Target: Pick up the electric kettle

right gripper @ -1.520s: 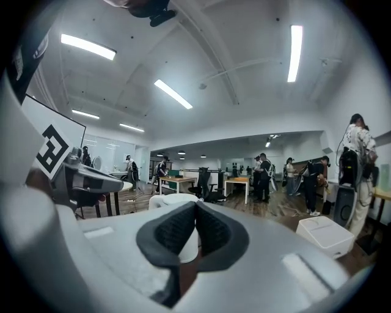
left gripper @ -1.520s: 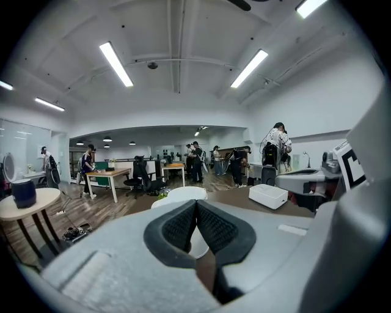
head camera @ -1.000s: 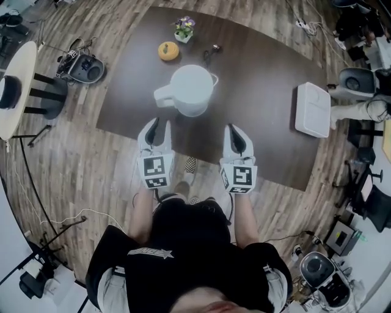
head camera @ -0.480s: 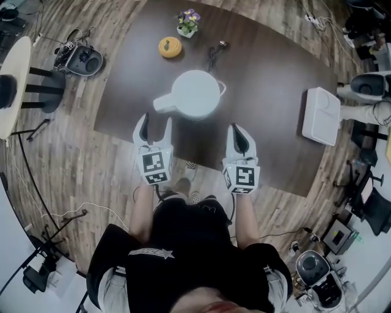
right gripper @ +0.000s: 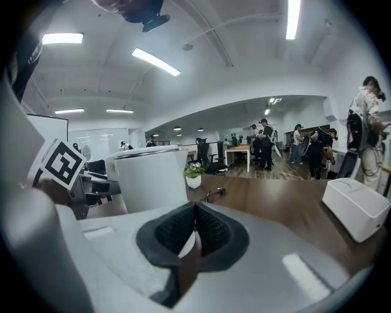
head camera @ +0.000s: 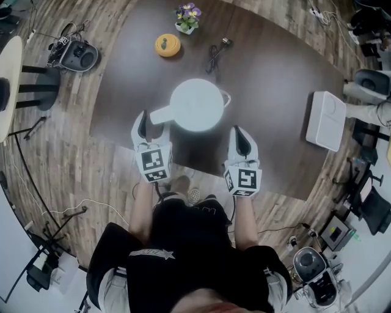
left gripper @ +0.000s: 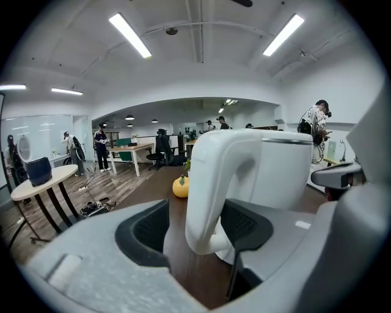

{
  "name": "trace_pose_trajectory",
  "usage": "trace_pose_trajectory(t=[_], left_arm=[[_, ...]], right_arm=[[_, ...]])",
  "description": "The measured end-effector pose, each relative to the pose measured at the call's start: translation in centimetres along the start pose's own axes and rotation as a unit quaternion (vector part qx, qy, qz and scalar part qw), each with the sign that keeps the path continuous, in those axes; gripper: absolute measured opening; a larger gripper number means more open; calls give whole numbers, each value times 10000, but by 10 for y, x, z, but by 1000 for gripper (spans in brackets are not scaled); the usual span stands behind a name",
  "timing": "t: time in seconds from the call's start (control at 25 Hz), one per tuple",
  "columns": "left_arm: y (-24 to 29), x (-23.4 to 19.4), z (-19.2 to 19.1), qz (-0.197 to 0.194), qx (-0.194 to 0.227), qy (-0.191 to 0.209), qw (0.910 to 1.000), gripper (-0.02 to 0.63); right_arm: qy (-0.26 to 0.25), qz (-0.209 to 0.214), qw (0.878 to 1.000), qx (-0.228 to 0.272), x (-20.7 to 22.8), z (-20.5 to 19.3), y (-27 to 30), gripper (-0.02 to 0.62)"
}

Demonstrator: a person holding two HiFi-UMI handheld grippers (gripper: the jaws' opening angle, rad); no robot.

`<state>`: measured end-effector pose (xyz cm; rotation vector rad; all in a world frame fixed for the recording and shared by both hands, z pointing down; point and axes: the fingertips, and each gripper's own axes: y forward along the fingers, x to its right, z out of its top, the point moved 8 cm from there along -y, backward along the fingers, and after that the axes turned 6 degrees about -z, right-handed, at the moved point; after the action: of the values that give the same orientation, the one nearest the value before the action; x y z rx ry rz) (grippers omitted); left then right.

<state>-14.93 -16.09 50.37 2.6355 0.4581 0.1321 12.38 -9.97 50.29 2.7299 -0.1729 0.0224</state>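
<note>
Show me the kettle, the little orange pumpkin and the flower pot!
electric kettle [head camera: 194, 104], head view, middle of its lid.
orange pumpkin [head camera: 167, 45], head view, its top.
flower pot [head camera: 188, 12], head view, on the flowers.

**Dark table and its five things**

The dark brown table fills the upper middle of the head view. A white electric kettle stands near frame centre. An orange round ornament, a potted flower and a black cable sit toward the top, and a white box lies at the right.
</note>
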Motion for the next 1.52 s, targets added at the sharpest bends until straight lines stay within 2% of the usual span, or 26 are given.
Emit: trace_pose_trajectory(t=[0.56,0.92,1.24,1.36,1.52], left_arm=[[33,-8,-7,-29,-23,-111,9999,259],[45,-6,-9,-28,-6,0,10000,233],[53,-4,-11,-56,29,114,9999,145],[54,-2,-12,-17,11,159,9999,93],[54,-2,-12,52,32,266,9996,84]], right_arm=[[39,-3,9996,-284,0,-13,26,5],[-9,61,9991,-418,2,-19,34,5],[-8,-27,9986,-524,10,-27,34,5],[3,-67,9985,-545,11,-28,31,5],[16,-122,9982,-579,14,-32,27,5]])
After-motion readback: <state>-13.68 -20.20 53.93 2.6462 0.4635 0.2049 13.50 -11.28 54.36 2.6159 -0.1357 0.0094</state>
